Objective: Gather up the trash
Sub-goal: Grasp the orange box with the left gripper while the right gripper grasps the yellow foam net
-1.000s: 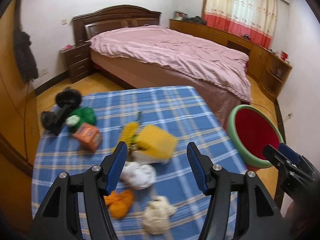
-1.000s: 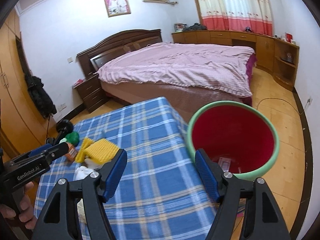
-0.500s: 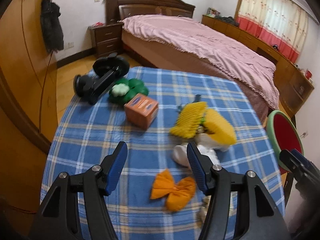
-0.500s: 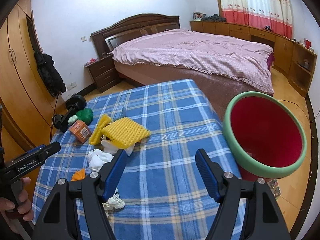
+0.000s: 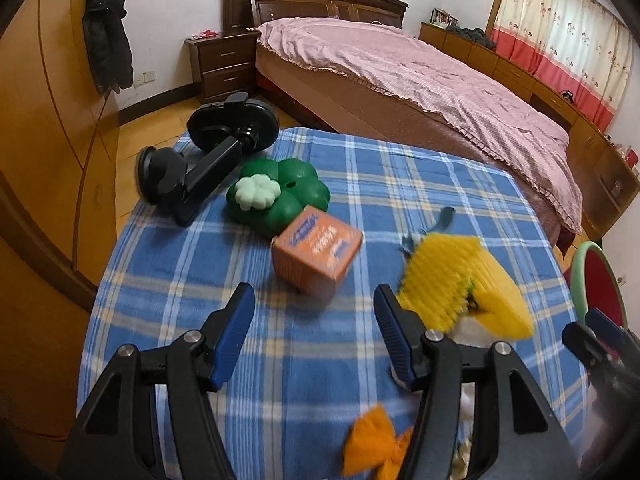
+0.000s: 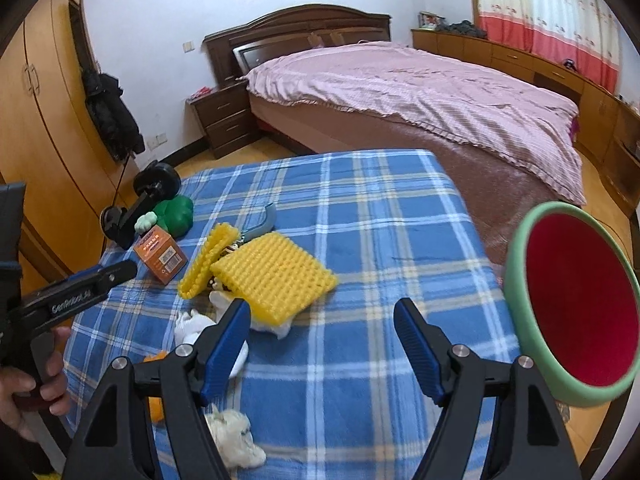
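Trash lies on a table under a blue plaid cloth (image 6: 360, 208): an orange box (image 5: 316, 258), yellow foam netting (image 6: 272, 276), white crumpled tissue (image 6: 192, 326), a cream paper wad (image 6: 236, 436) and an orange wrapper (image 5: 372, 448). My left gripper (image 5: 312, 300) is open above the cloth, with the orange box just beyond its tips. My right gripper (image 6: 322, 316) hangs over the cloth near the netting; its jaws are opening with nothing between them. A red bin with a green rim (image 6: 576, 312) stands off the table's right side.
A green clover-shaped object (image 5: 280, 196) and a black phone holder (image 5: 212, 160) lie at the table's far left corner. A bed with a pink cover (image 6: 420, 88) stands behind the table, and wooden wardrobes (image 5: 40, 140) to its left. A hand (image 6: 24, 392) holds the left gripper.
Both grippers have come down and swung left over the table. The orange box now lies ahead of the left gripper; the bin has slid to the right edge of both views.
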Demonstrator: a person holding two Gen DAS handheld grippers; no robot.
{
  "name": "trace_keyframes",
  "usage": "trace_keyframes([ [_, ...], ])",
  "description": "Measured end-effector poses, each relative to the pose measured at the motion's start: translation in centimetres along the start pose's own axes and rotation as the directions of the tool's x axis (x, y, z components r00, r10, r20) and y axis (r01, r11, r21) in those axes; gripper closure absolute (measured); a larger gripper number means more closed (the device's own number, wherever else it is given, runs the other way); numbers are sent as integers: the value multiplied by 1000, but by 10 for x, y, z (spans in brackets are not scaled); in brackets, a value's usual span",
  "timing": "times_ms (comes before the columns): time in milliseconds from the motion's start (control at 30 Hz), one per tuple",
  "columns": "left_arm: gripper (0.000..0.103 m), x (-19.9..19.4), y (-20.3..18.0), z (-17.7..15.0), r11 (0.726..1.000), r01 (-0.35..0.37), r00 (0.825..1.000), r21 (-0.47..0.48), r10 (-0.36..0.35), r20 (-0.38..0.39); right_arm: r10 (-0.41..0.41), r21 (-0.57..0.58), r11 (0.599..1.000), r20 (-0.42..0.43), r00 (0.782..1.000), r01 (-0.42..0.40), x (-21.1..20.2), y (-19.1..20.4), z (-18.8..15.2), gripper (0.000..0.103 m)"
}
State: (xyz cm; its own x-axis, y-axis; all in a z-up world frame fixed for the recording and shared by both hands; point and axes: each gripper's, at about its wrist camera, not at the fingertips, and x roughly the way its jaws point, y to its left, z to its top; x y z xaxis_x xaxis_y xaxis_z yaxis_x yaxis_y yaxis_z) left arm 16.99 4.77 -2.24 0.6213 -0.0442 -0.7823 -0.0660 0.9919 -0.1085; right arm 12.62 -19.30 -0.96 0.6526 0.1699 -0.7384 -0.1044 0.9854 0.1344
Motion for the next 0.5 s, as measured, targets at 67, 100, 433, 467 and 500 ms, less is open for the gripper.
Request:
trace_keyframes([
  [67,41,9,1,6,1000,1,1000,3,-1,-3,7,-14,1000,-16,1000,-7,12,4,3,27],
  [100,41,15,2,8,1000,-2,1000,7,2,-4,9,-18,1000,-24,1000,-9,17,6,4,27],
  [433,41,49,3,18,1000,12,1000,26,-11,-28,27,-20,999,-79,997,-29,51,9,7,27],
  [467,41,50,2,18,1000,12,1000,28,-11,-30,29,-18,999,-81,996,-31,53,9,8,27],
  [500,41,53,2,17,999,13,999,30,-12,-31,31,-14,999,-83,996,-32,55,8,8,28],
])
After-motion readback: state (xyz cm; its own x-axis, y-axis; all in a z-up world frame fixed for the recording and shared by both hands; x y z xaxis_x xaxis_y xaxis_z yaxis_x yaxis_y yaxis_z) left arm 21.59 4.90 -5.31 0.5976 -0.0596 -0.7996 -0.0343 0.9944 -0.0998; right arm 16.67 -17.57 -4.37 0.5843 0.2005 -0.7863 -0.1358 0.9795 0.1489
